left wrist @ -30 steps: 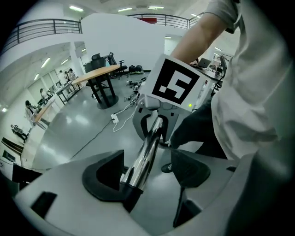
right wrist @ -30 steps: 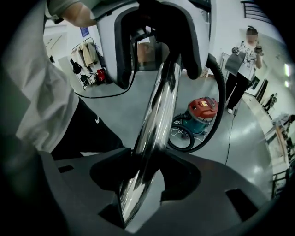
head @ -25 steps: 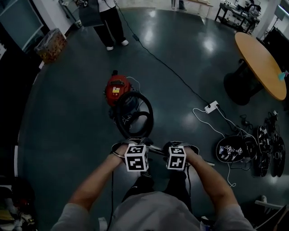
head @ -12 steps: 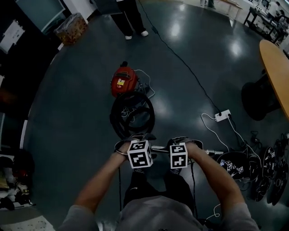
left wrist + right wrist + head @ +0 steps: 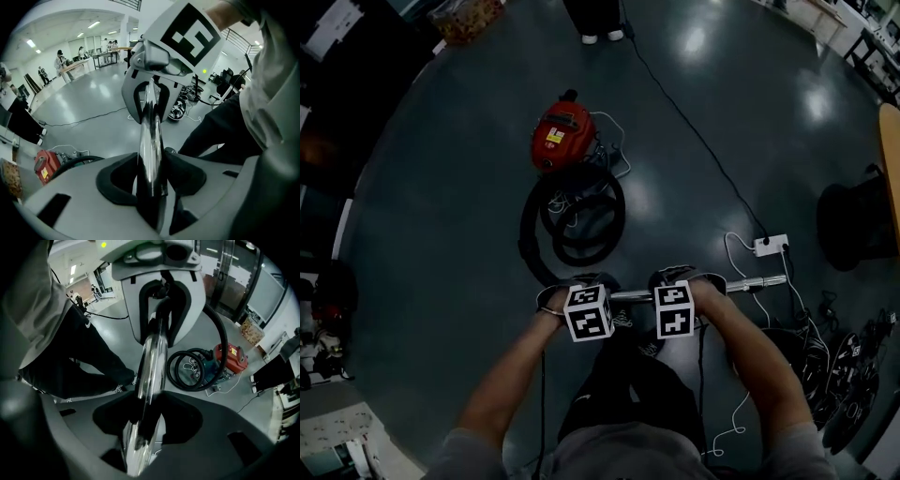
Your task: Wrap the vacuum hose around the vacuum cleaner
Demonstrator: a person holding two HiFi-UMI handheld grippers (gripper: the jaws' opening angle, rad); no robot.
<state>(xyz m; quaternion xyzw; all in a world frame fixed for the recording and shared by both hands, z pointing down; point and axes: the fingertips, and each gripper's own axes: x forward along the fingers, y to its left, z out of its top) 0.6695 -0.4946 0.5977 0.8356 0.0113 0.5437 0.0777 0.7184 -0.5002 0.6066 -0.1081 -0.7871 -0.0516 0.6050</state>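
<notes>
- L gripper: jaws closing, were wide a sec ago. Pads now against the chrome tube that runs between them.
- R gripper: jaws closing too, only a little. Tube between its pads, already gripped.
- Grippers side by side as before, L at 9 o'clock of R. Tube lies level across both, free end sticking out to 3 o'clock.
- Vacuum at approx 11 o'clock from grippers, now farther up the head view than a sec ago.
- Hose lies in loose loops on floor at 6 o'clock of vacuum, btwn it and grippers. Beside the body, not round it.
- Meaning, imo: L has just retaken its hold, so tube end is secured both sides and ready to be led round vacuum. Wrap itself hardly begun.
</notes>
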